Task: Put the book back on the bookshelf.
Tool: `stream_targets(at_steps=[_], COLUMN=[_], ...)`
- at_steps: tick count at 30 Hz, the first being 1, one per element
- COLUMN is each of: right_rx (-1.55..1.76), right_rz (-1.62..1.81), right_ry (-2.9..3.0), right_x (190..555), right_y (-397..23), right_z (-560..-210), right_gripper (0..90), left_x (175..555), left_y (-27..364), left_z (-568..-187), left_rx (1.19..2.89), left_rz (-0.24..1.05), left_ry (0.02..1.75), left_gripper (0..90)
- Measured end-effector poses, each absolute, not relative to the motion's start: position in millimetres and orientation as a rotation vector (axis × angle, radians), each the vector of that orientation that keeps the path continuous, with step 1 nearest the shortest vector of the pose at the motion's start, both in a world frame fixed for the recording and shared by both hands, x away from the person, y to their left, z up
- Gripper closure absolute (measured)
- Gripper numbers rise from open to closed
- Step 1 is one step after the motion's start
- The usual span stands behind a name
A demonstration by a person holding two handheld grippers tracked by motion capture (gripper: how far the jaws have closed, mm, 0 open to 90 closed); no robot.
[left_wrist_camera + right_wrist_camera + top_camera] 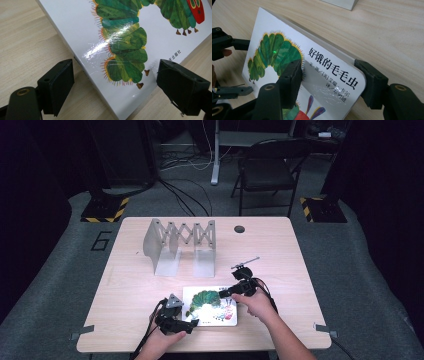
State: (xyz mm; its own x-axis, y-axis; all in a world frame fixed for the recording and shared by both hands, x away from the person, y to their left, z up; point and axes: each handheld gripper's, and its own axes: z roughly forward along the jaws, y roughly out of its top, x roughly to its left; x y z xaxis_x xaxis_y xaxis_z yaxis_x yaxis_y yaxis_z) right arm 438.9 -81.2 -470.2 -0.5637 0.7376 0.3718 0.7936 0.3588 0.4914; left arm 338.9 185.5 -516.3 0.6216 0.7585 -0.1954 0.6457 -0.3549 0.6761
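Observation:
A white picture book (pixel 210 312) with a green caterpillar on its cover lies near the table's front edge. My left gripper (pixel 192 322) is at the book's near left corner. In the left gripper view the gripper (pixel 115 82) stands open astride that corner of the book (pixel 125 37), one jaw beside the spine edge and the other over the cover's lower edge. My right gripper (pixel 224 293) is at the far right corner. In the right gripper view it (pixel 328 75) is shut on the book (pixel 277 50), one jaw on the cover and the other behind the corner, which tilts up off the wood.
A grey expanding metal book rack (pixel 180 245) stands on the table (pixel 140 285) behind the book. A round cable hole (pixel 239 229) lies at the far edge. A dark folding chair (pixel 270 167) stands beyond the table. The left gripper (pixel 222 42) appears at the far corner in the right gripper view.

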Motion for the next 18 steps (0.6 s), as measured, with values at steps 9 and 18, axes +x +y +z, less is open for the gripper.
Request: stream_targets(at_steps=[9, 18], right_rx=[-1.426, -1.416], right_rz=[-0.996, -1.005], right_ry=[-2.524, -2.549], right_x=[436, 431], right_y=[-80, -79], right_z=[-464, -458], right_gripper=[42.3, 42.7], left_x=[344, 345], left_y=[184, 191], left_z=[-516, -509], left_rx=[2.108, 2.035], left_rz=[0.162, 0.126], left_ry=[1.064, 1.136], left_gripper=[15.3, 25.8])
